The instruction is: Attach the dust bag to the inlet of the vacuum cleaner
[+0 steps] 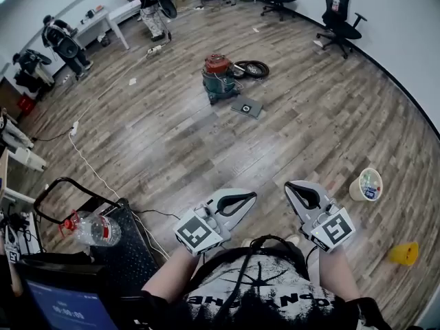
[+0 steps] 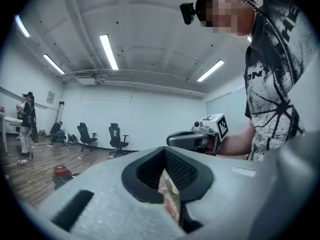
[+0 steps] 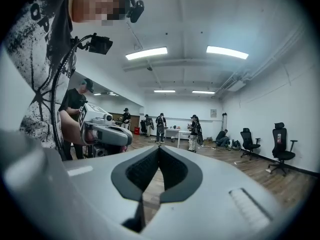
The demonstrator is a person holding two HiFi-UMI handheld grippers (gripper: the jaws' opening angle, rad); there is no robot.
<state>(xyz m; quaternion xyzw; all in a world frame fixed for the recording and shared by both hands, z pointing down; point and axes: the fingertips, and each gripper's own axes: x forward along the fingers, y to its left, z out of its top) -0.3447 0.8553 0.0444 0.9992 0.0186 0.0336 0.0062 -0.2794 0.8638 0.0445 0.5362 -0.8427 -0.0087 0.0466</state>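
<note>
Grey left gripper [image 1: 249, 197], right gripper [image 1: 293, 187] both closed, empty; vacuum cleaner [image 1: 218, 76] far off; dust bag [image 1: 247, 106] perhaps beside.

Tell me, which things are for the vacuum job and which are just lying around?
For the job: vacuum cleaner; coiled hose; flat dark square beside it, probably the dust bag.

Just lying about: water bottle; white tub; yellow thing; office chairs.

Only the letter fragments "ON" and "HE" read, on the person's black-and-white printed T-shirt [image 2: 274, 96], upper right of the left gripper view.
</note>
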